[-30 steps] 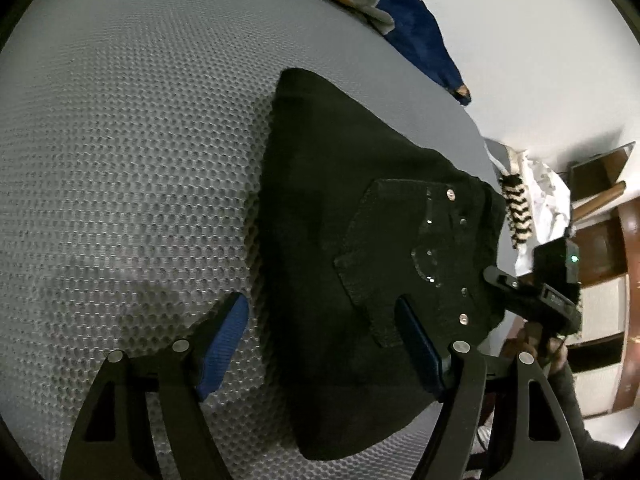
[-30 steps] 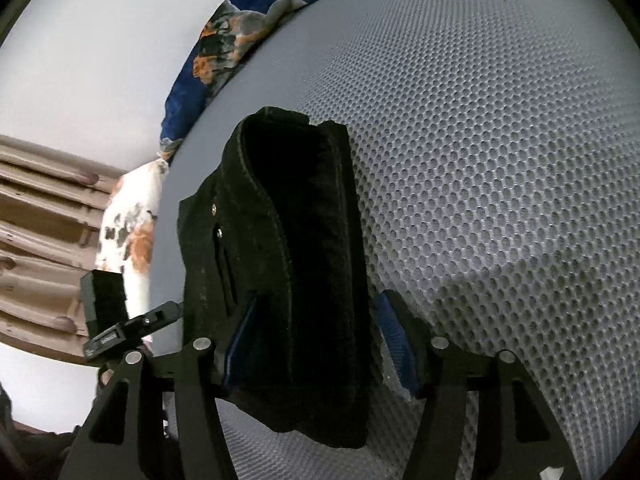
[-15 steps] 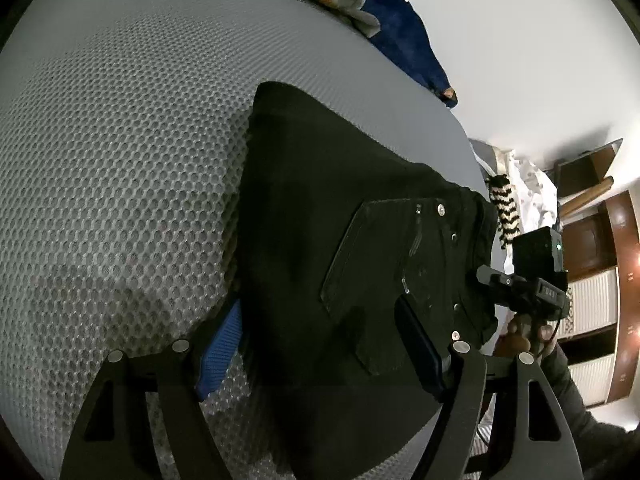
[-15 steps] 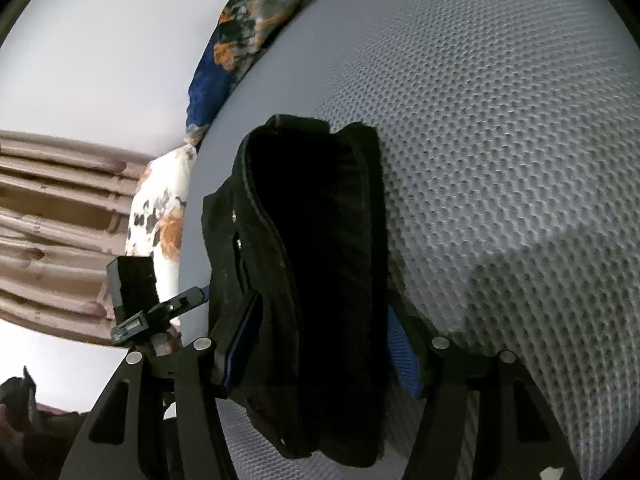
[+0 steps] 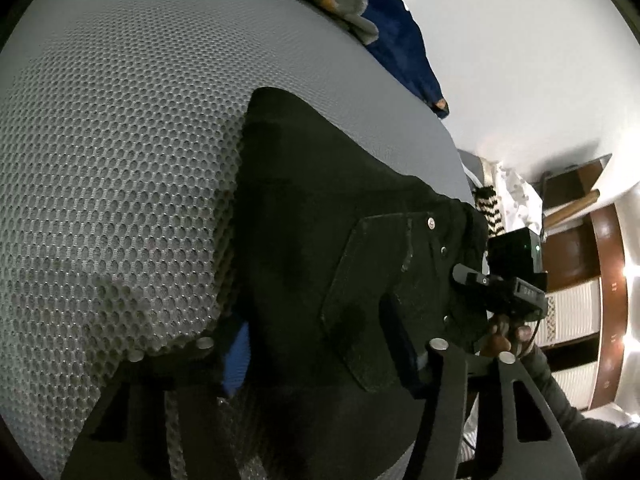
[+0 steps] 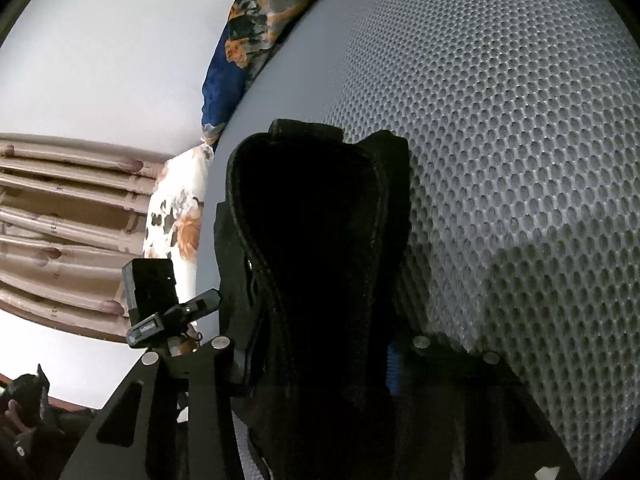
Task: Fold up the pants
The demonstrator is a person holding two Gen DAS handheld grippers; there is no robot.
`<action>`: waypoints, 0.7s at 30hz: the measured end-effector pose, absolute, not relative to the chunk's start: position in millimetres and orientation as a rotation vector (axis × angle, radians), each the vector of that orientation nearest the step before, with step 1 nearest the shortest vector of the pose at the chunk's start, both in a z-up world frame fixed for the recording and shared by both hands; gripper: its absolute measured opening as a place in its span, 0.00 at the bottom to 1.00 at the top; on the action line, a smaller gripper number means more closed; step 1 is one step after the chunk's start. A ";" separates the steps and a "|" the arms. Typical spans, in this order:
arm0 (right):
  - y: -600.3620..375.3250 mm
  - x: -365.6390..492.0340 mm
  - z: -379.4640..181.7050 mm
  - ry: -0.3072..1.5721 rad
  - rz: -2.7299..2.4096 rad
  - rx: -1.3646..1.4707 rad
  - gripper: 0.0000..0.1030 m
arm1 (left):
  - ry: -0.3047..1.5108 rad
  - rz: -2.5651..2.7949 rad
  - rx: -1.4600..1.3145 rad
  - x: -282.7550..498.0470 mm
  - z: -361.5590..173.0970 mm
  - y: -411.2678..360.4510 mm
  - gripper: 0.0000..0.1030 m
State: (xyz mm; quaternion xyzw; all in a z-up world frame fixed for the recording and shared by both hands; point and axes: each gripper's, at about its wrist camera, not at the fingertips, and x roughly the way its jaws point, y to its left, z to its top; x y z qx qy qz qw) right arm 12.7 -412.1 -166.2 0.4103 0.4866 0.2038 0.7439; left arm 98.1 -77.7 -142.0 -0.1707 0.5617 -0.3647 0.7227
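Note:
The black pants (image 5: 320, 208) lie folded into a thick bundle on the grey mesh mattress (image 5: 120, 140), back pocket with studs facing up. My left gripper (image 5: 320, 360) is open, its blue-padded fingers (image 5: 236, 356) straddling the bundle's near edge, one under the cloth. In the right wrist view the pants (image 6: 316, 220) show end-on as a stacked fold. My right gripper (image 6: 320, 360) is open, its fingers on both sides of that fold. The other gripper shows at the pants' far side in each view.
A blue and orange patterned cloth (image 5: 384, 28) lies at the mattress's far edge by the white wall. A floral pillow (image 6: 176, 216) and brown curtains (image 6: 60, 220) are on the left in the right wrist view. Wooden furniture (image 5: 580, 240) stands to the right.
Both grippers have pushed forward onto the pants, so the bundle now sits deep between each pair of fingers. The jaws have stayed open.

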 end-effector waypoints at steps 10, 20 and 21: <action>-410.5 10.7 -166.2 1.039 0.397 0.896 0.39 | 1.223 -0.746 -0.266 93.5 -138.2 -97.9 0.48; -397.8 4.9 -160.2 0.996 0.342 0.855 0.30 | 1.180 -0.701 -0.173 80.0 -132.6 -124.7 0.33; -397.2 5.0 -158.5 0.991 0.340 0.855 0.28 | 1.175 -0.704 -0.172 79.9 -132.1 -120.6 0.30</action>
